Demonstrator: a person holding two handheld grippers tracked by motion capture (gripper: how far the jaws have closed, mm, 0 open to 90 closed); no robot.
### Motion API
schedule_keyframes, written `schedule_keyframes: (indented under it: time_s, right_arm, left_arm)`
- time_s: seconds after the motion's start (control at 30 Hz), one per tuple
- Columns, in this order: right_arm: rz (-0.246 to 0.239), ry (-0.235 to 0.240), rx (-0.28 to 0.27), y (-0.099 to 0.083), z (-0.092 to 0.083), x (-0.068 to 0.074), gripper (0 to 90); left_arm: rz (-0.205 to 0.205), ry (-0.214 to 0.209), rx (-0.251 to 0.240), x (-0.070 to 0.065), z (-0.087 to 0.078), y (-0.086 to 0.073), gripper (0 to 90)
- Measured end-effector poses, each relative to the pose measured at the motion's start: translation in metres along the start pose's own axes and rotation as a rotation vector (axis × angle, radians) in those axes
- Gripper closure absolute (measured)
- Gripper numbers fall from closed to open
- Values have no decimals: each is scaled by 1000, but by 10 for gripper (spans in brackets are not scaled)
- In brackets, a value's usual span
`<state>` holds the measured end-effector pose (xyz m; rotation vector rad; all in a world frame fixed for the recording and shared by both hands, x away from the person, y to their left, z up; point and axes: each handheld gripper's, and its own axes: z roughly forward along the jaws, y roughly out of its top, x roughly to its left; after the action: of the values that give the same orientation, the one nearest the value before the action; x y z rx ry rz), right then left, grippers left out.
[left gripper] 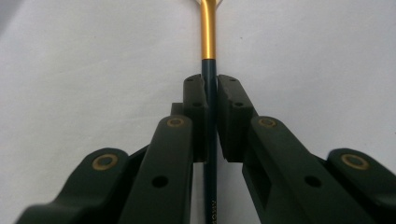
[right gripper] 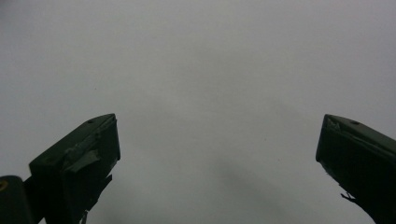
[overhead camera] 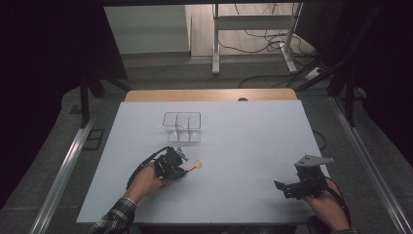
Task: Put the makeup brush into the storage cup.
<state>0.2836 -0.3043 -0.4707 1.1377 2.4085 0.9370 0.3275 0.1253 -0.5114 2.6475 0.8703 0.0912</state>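
Left gripper (left gripper: 211, 116): jaws clenched on slim dark-blue-handled brush with gold metal ferrule (left gripper: 208, 35), handle gripped mid-length, ferrule projecting beyond the pads | handling: judged light, stiff, smooth, liable to slip | location: low over white tabletop (overhead camera: 243, 146) | right gripper (right gripper: 219, 154): jaws released, nothing held | clear plastic divided box (overhead camera: 182, 127) beyond.
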Motion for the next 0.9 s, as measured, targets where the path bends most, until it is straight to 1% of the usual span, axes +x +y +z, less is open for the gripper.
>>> schedule_keyframes:
  time_s: [0.23,0.4,0.6,0.9]
  right_arm:
    - [-1,1,0,0,0,0,0]
    - [-1,1,-2,0,0,0,0]
    - [-1,1,-2,0,0,0,0]
    - [-3,2,-3,0,-1,0,0]
  left_arm:
    - [-26,-13,-8,2,0,-1,832]
    - [-57,-25,-18,3,0,-1,831]
    - [-60,-13,-20,2,-2,-1,831]
    - [-79,-6,-88,4,-13,-3,831]
